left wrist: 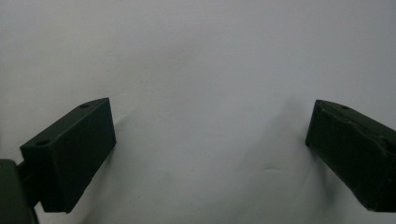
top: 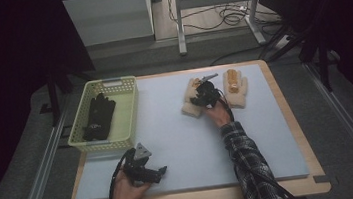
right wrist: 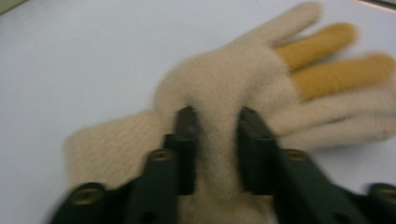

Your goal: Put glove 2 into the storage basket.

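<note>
Between my right jaws sits a fold of the cream glove [right wrist: 219, 93], and the pads squeeze it from both sides. My right gripper [top: 206, 95] comes down on this glove near the far side of the blue mat [top: 179, 139]. The jaws stand narrow and hold the knit cloth at the palm, just above the cuff.

The glove lies flat and long. Its cuff points back at me and its fingers point away, two of them yellow. So the long way of the glove runs nearly along my jaws, and the pinch goes across it.

Its twin, the second cream glove [top: 236, 86], lies just beside it on the right, not touching my jaws.

Far to the left stands the yellow basket [top: 127, 116] with a black glove [top: 98, 117] inside. I think the glove goes there, so the coming move runs left across the mat.

My left gripper [top: 148, 169] rests near the front edge, jaws wide apart with only bare mat between them. My right one is far nearer to the glove.
</note>
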Action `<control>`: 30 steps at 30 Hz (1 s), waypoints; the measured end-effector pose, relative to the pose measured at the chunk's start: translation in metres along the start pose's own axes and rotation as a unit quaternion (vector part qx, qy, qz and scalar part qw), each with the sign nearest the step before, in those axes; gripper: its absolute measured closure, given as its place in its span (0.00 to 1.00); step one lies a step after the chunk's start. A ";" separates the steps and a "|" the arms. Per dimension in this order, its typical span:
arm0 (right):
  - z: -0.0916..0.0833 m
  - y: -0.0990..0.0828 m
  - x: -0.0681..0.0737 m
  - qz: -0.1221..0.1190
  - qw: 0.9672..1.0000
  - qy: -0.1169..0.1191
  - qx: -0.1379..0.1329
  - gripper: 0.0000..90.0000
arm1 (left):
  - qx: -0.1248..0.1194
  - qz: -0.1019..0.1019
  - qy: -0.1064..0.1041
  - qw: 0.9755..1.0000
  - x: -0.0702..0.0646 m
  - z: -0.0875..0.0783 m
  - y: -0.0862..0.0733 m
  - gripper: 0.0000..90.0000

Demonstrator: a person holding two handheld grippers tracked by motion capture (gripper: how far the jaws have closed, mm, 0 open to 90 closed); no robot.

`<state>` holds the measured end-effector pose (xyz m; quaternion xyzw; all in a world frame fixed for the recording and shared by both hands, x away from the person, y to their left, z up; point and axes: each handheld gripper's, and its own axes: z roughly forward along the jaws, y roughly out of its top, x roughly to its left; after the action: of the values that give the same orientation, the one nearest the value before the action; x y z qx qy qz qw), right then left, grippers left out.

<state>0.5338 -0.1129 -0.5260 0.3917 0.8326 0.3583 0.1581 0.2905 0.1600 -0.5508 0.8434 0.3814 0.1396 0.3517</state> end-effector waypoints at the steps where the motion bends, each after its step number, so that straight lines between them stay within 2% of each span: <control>1: -0.001 0.000 0.000 -0.004 1.000 -0.002 0.002 0.88 | 0.000 0.000 0.000 1.000 0.000 0.000 0.000 0.02; 4: -0.009 -0.001 0.000 -0.015 1.000 -0.005 -0.004 0.95 | 0.000 0.000 0.000 1.000 0.000 0.000 0.000 0.02; 5: -0.017 0.001 0.001 -0.018 1.000 -0.005 -0.014 0.95 | 0.000 0.000 0.000 1.000 0.000 0.000 0.000 0.02; 8: -0.025 0.004 0.002 -0.019 1.000 0.000 -0.022 0.95 | 0.000 -0.001 0.000 1.000 0.000 0.000 0.000 0.02; 9: -0.033 0.006 0.005 -0.021 0.999 0.008 -0.027 0.95 | 0.001 -0.002 0.000 1.000 0.000 0.000 0.000 0.02; 10: -0.033 0.006 0.005 -0.021 0.999 0.008 -0.027 0.95 | 0.001 -0.002 0.000 1.000 0.000 0.000 0.000 0.02; 13: -0.051 0.008 0.019 -0.034 0.999 0.027 -0.032 0.95 | 0.000 -0.003 -0.001 1.000 0.000 0.000 0.000 0.02; 14: -0.051 0.008 0.019 -0.034 0.999 0.027 -0.032 0.95 | 0.001 -0.001 0.000 1.000 0.000 0.000 0.000 0.02; 18: -0.072 0.006 0.032 -0.040 0.996 0.061 -0.053 0.95 | 0.001 -0.001 0.000 1.000 0.000 0.000 0.000 0.02; 19: -0.084 0.004 0.040 -0.045 0.995 0.069 -0.054 0.95 | 0.000 0.001 0.000 1.000 0.000 0.000 0.000 0.02; 21: -0.089 0.002 0.044 -0.048 0.995 0.072 -0.055 0.95 | 0.001 0.001 0.000 1.000 0.000 0.000 0.000 0.02; 23: -0.104 -0.006 0.056 -0.050 0.993 0.089 -0.053 0.95 | 0.000 0.000 0.000 1.000 0.000 0.000 0.000 0.02; 24: -0.104 -0.006 0.056 -0.050 0.993 0.089 -0.053 0.95 | 0.000 0.000 0.000 1.000 0.000 0.000 0.000 0.02; 27: -0.116 -0.018 0.071 -0.064 0.992 0.096 -0.046 0.94 | 0.000 0.000 0.000 1.000 0.000 0.000 0.000 0.02; 29: -0.124 -0.032 0.083 -0.075 0.991 0.103 -0.036 0.94 | -0.001 0.000 0.000 1.000 0.000 0.000 0.000 0.02; 30: -0.124 -0.032 0.083 -0.075 0.991 0.103 -0.036 0.94 | -0.001 0.000 0.001 1.000 0.000 0.000 0.000 0.02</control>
<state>0.3956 -0.1215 -0.4615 0.2836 0.8577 0.4140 0.1120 0.2906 0.1598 -0.5510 0.8432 0.3813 0.1404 0.3520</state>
